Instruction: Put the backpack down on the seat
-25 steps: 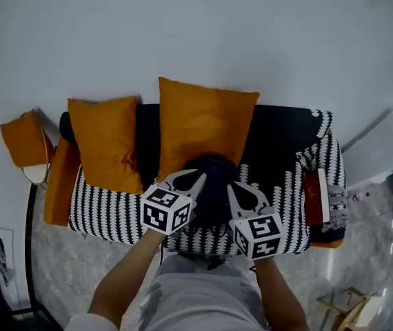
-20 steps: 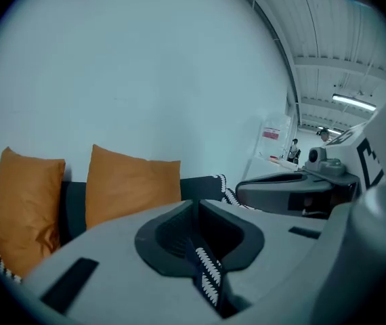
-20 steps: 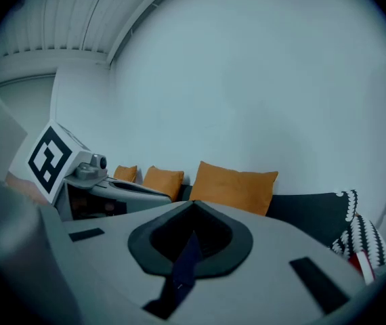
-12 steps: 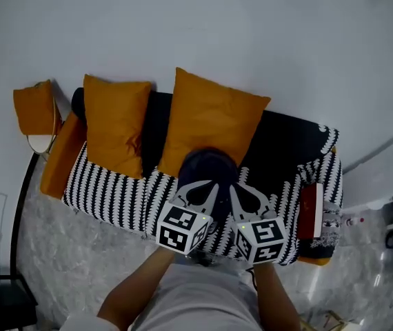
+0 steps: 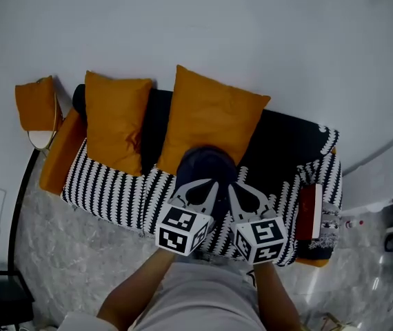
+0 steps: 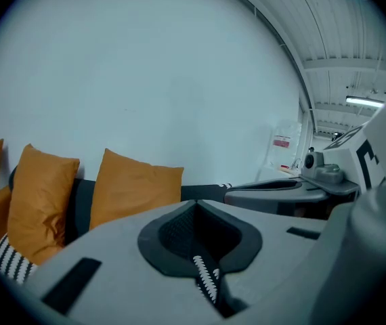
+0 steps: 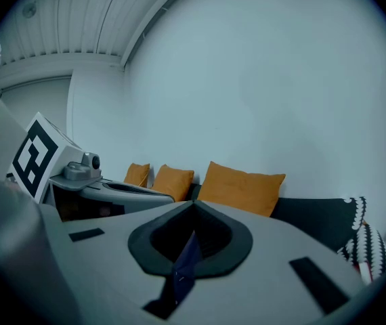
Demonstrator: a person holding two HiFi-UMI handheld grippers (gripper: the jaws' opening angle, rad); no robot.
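A long sofa fills the middle of the head view, its seat draped in a knitted black throw with white scalloped rows (image 5: pixel 114 200). Plump, matte orange square cushions (image 5: pixel 210 119) lean on the dark backrest. The dark navy backpack (image 5: pixel 207 164), a rounded soft fabric dome, sits at centre frame before the largest cushion. Whether it rests on the seat I cannot tell. It looks limp and light, likely to sag, so it is best taken by the top fabric or a strap. The left gripper (image 6: pixel 194 205) has just been closing and its jaws now meet. A thin dark strip with white toothed marks shows in their slit, pack or throw unclear. The right gripper (image 7: pixel 193 207) pinches a navy fold.
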